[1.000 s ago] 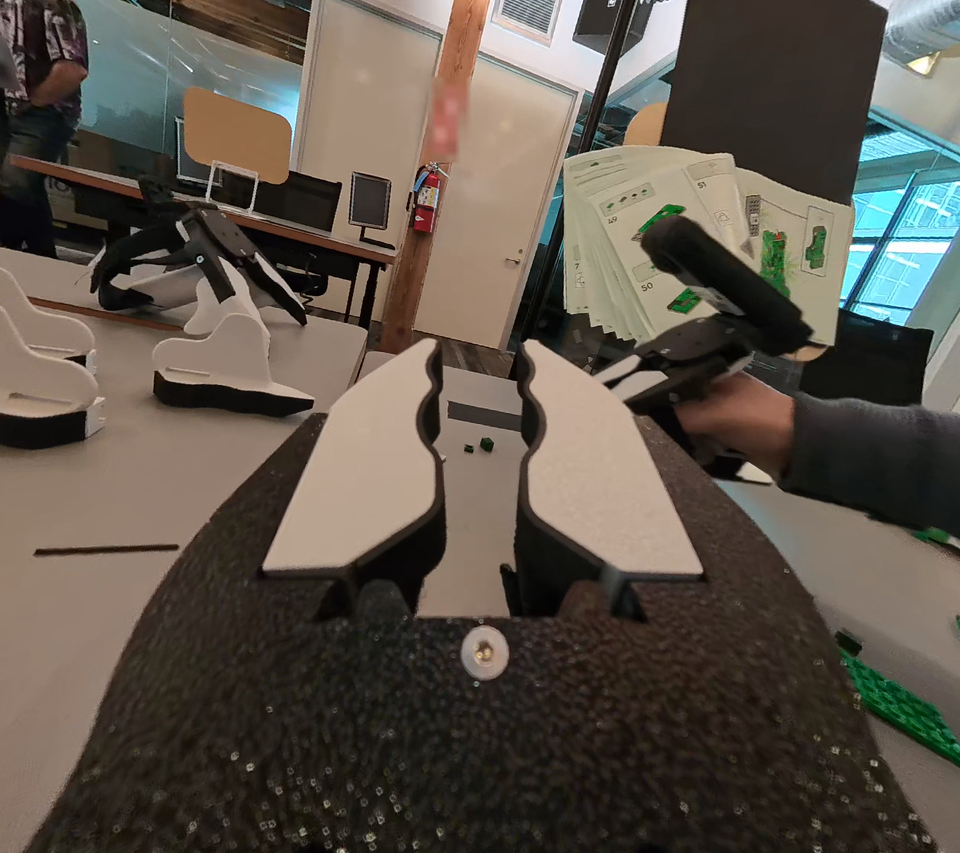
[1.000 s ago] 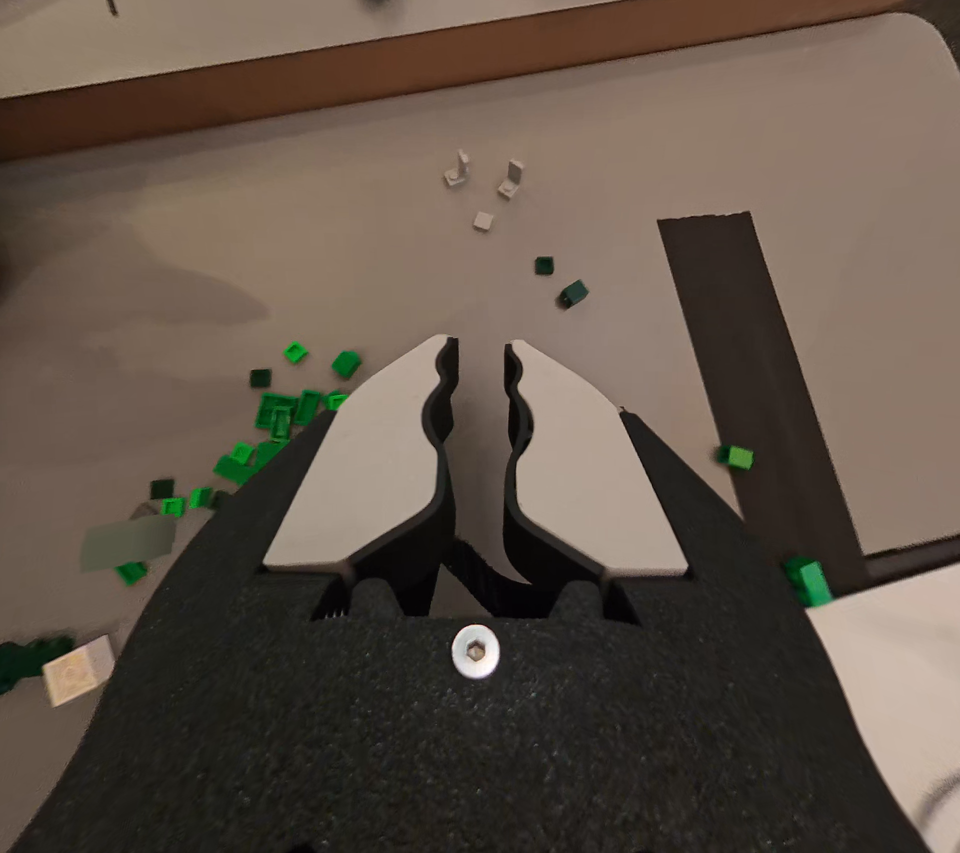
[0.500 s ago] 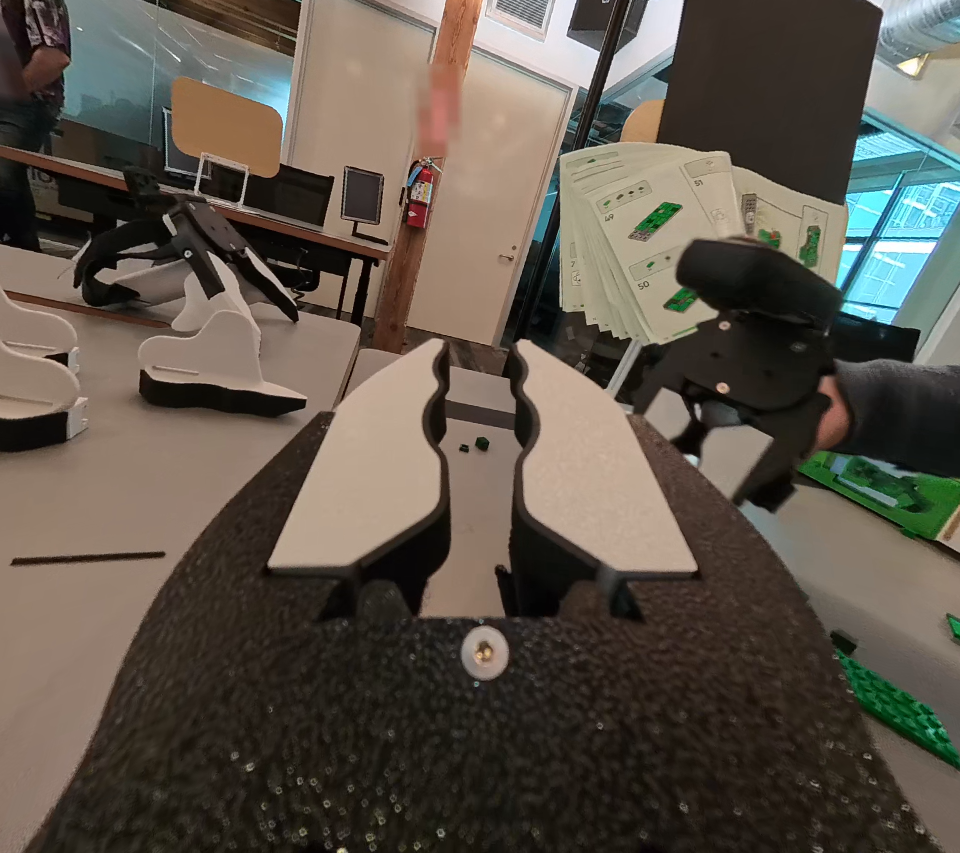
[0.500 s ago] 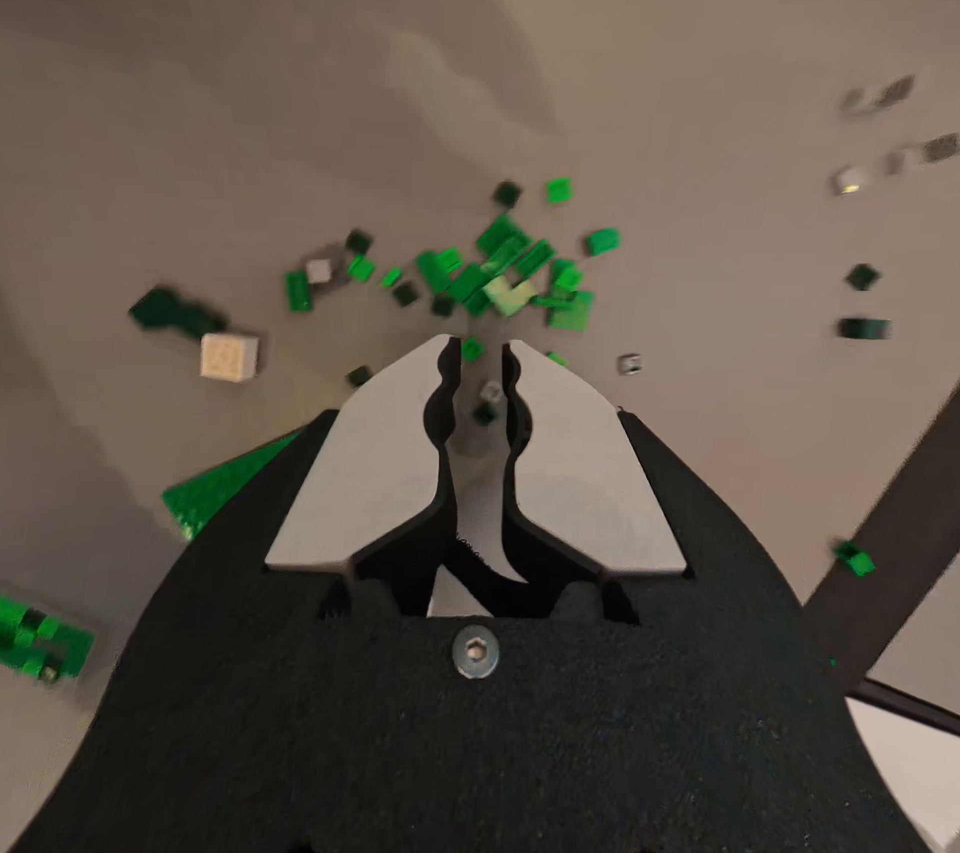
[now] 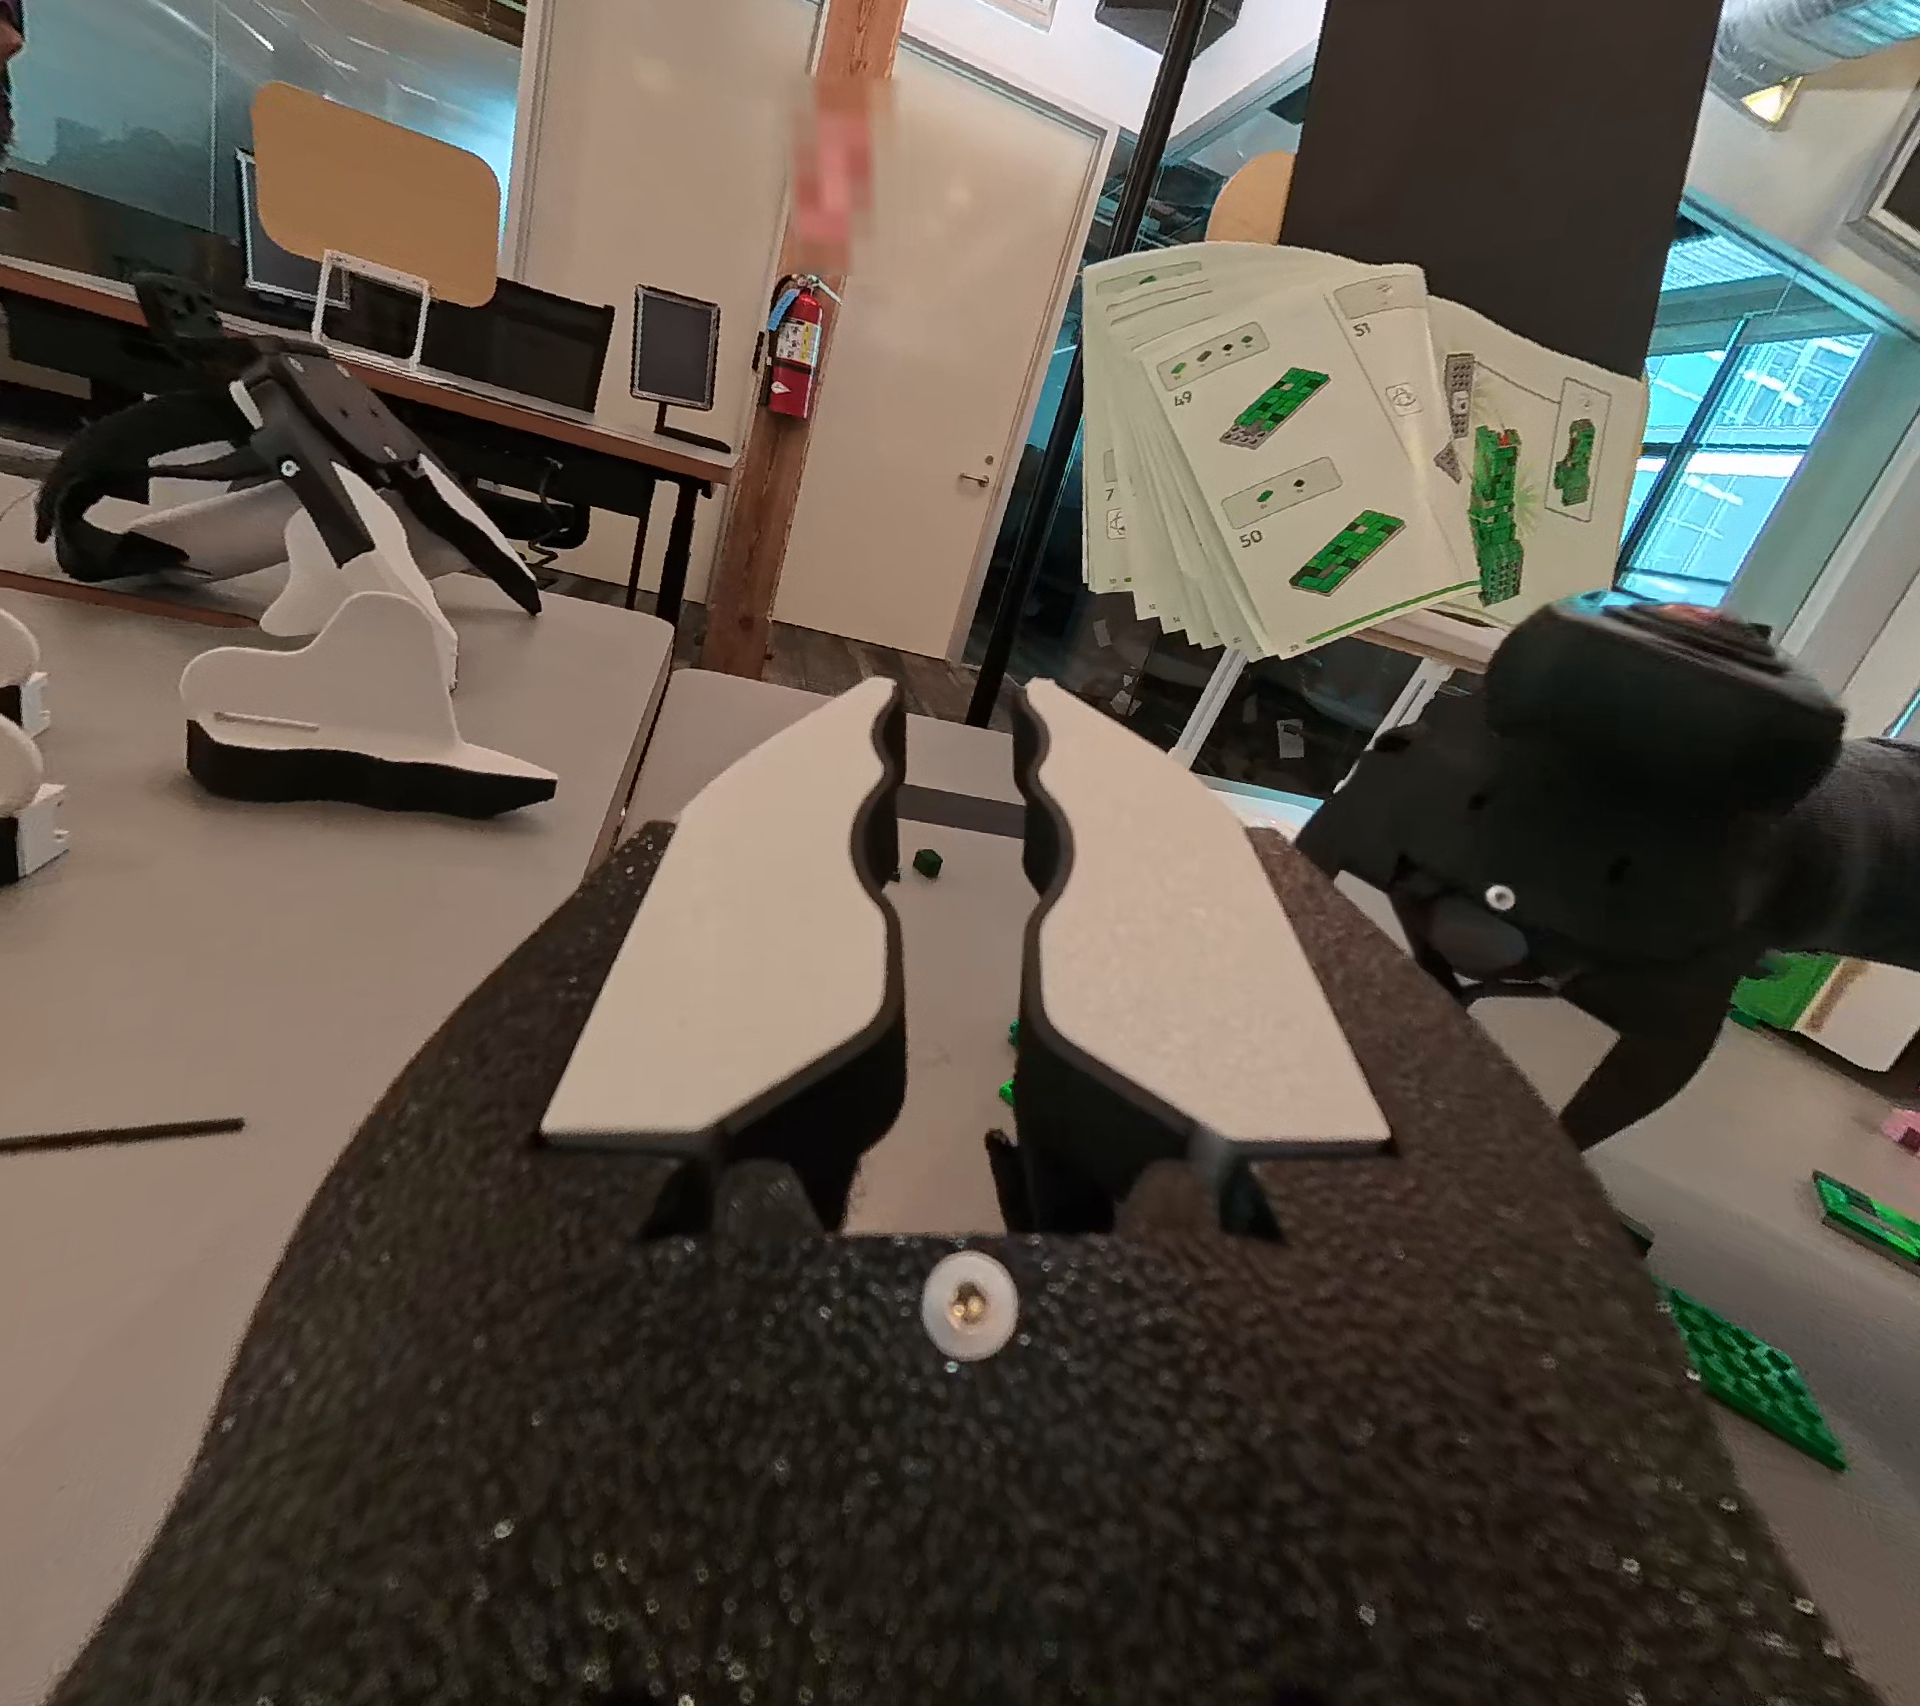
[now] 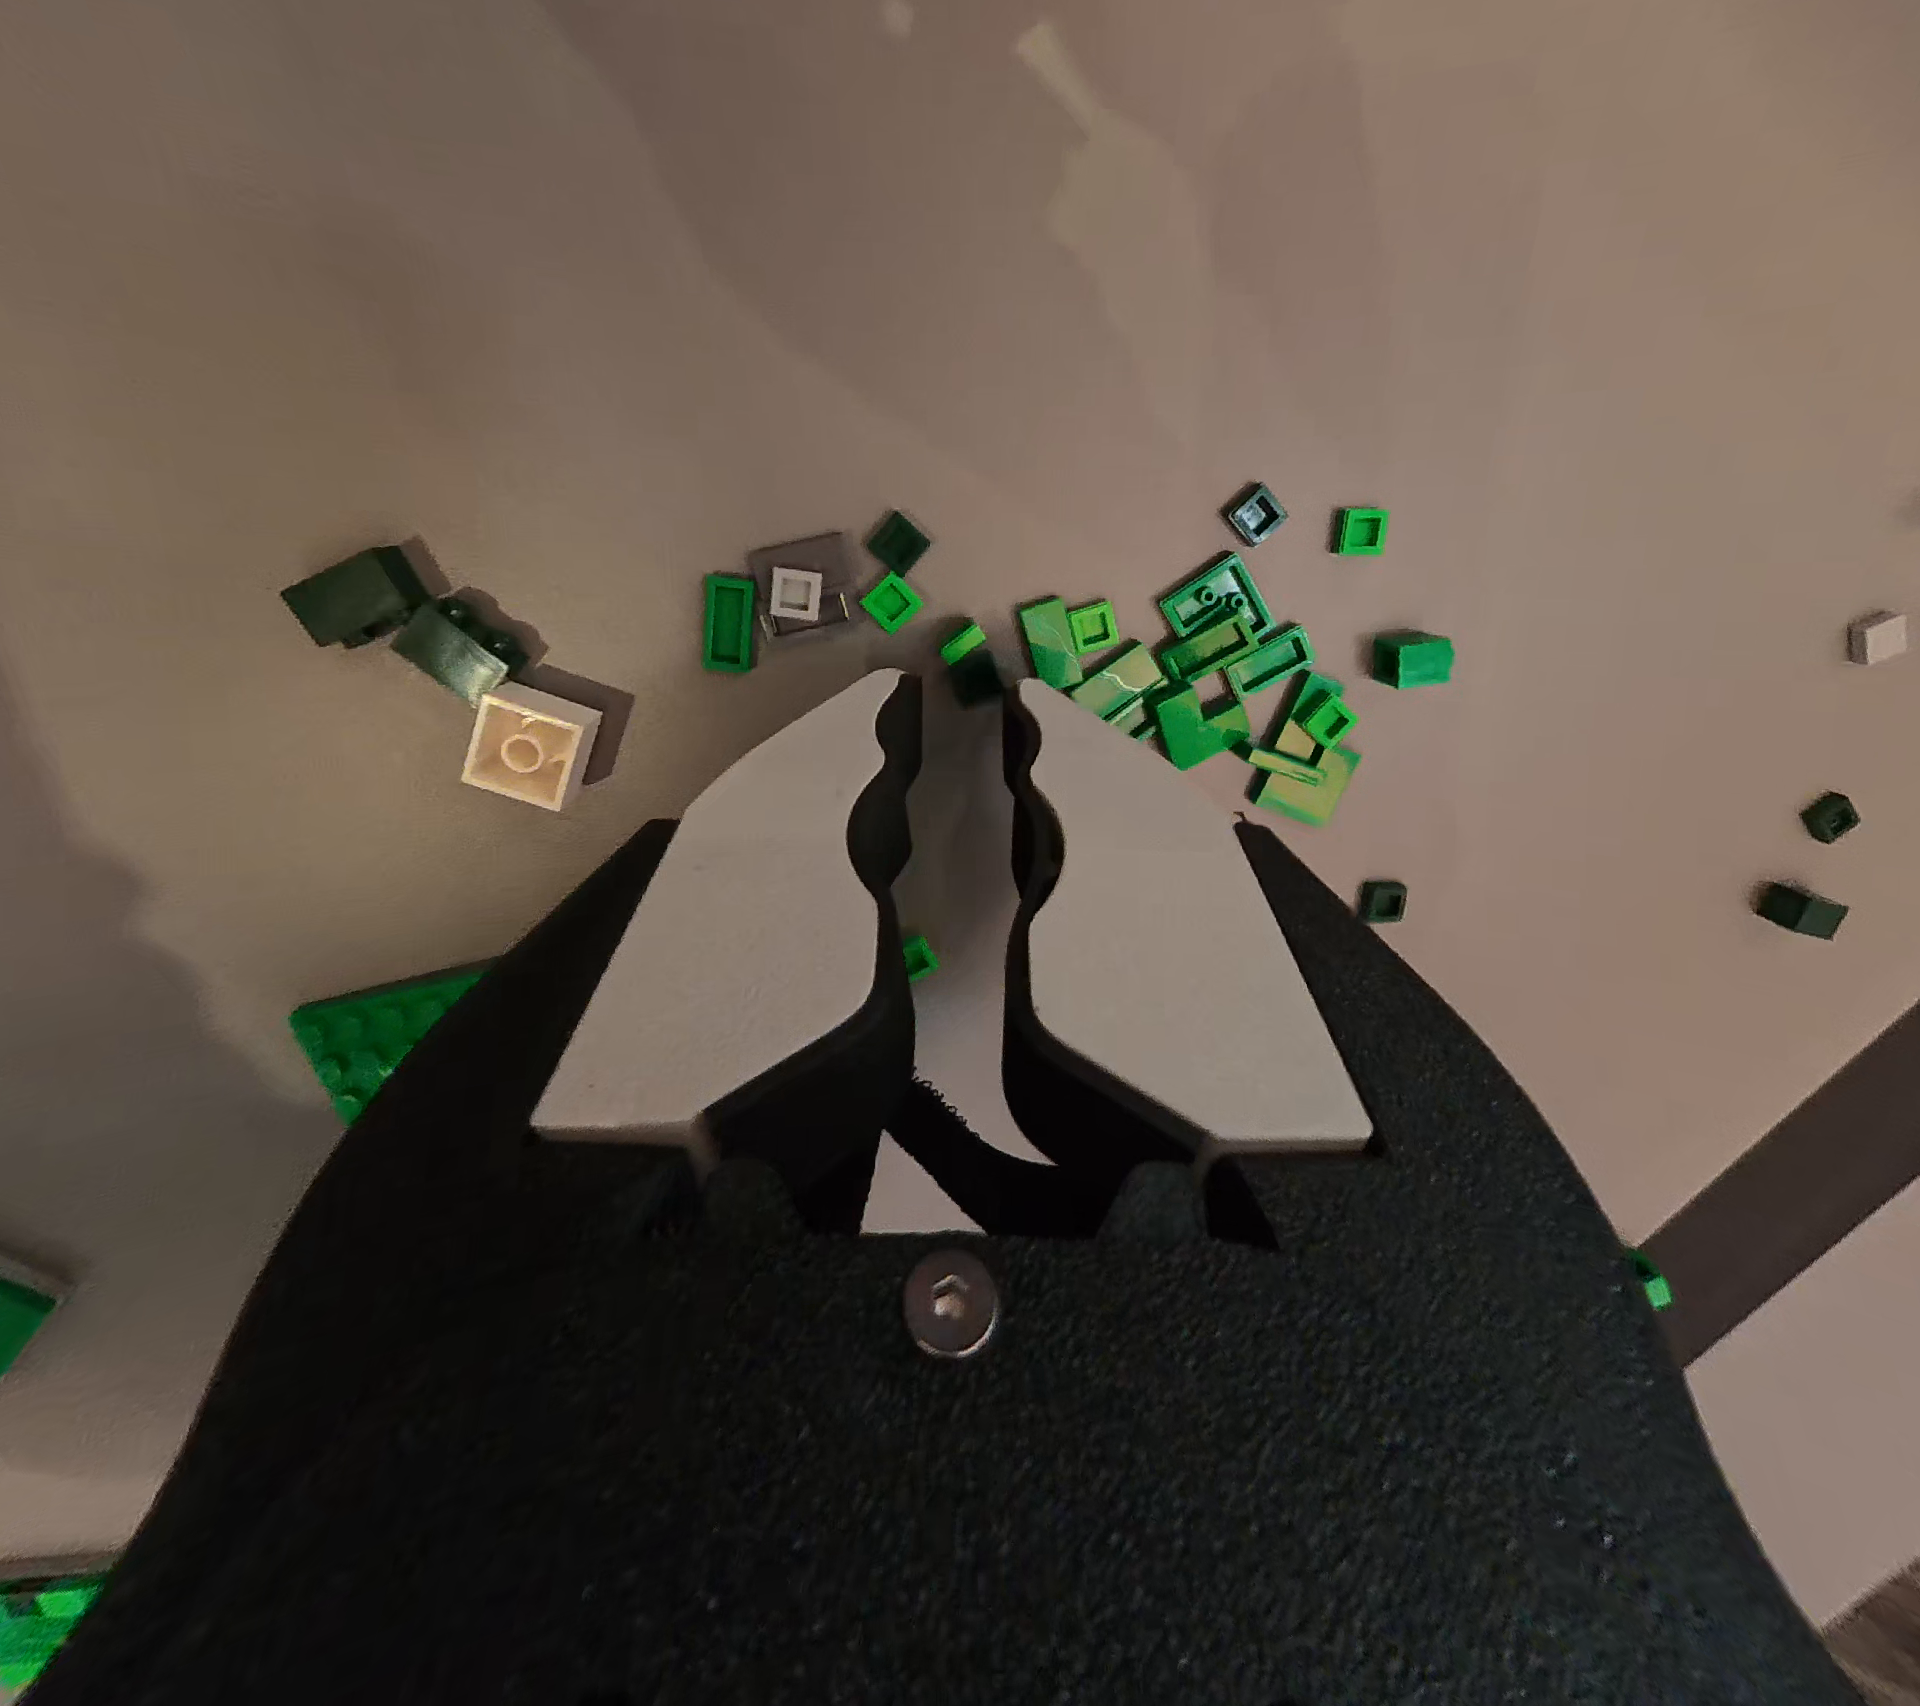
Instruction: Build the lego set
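While the left gripper (image 5: 956, 706) points level across the grey table (image 5: 312, 929), its fingers stand slightly apart with nothing between them; a small dark green brick (image 5: 927, 863) lies on the table beyond the tips. At centre right of that view, the right gripper (image 5: 1621, 825) angles downward beneath a fanned instruction booklet (image 5: 1278, 451). Seen from the right wrist view, the right gripper (image 6: 961, 690) hovers over scattered pieces, fingers narrowly apart and gripping nothing, a dark green tile (image 6: 975, 677) lying just past the tips. Right of centre: pile of green tiles (image 6: 1226, 680). Left of centre: tan brick (image 6: 525, 747).
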`<state>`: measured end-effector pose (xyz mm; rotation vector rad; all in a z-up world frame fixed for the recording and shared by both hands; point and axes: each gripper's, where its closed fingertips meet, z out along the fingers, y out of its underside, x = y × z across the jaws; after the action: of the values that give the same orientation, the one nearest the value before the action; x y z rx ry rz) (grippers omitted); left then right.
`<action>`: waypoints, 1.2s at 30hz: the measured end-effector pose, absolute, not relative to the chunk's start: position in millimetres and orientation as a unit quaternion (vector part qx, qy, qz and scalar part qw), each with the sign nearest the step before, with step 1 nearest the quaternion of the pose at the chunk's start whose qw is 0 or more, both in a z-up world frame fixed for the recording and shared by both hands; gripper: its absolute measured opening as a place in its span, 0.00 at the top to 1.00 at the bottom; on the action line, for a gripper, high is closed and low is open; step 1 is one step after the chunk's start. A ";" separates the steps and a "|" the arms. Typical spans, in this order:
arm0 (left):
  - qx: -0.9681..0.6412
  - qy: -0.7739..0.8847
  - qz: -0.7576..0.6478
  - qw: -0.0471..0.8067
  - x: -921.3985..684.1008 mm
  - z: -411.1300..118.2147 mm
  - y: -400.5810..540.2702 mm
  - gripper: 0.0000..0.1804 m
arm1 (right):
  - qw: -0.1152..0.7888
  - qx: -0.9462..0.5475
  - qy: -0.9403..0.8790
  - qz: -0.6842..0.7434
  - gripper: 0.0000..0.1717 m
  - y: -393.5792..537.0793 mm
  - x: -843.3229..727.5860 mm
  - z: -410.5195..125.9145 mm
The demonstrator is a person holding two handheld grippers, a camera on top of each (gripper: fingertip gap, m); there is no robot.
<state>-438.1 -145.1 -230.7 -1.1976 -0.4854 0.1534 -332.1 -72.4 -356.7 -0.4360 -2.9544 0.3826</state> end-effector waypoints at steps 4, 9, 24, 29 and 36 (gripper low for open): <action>-0.560 -0.223 0.068 0.795 -437.8 -231.2 -143.9 0.90 | 0.060 -0.145 -0.980 0.124 0.94 -73.1 -335.6 -358.1; -0.568 -0.204 0.058 0.796 -432.8 -231.6 -140.1 0.91 | 0.066 -0.154 -0.978 0.126 0.95 -69.9 -333.6 -354.6; -0.658 0.312 0.192 0.658 -280.7 -264.5 -86.1 0.85 | -0.057 -0.303 -0.896 0.319 0.95 -73.7 -267.1 -264.7; -0.622 0.360 0.257 0.646 -256.6 -260.1 -82.7 0.85 | -0.092 -0.301 -0.897 0.311 0.95 -81.2 -254.1 -266.3; -0.620 0.390 0.263 0.629 -242.7 -268.7 -79.9 0.98 | -0.113 -0.296 -0.902 0.293 0.95 -85.9 -248.2 -268.5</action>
<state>-242.7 -79.9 -268.7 -1.4196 0.8925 0.6030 -248.2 -85.9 -268.5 -1.0044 -3.0578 0.9916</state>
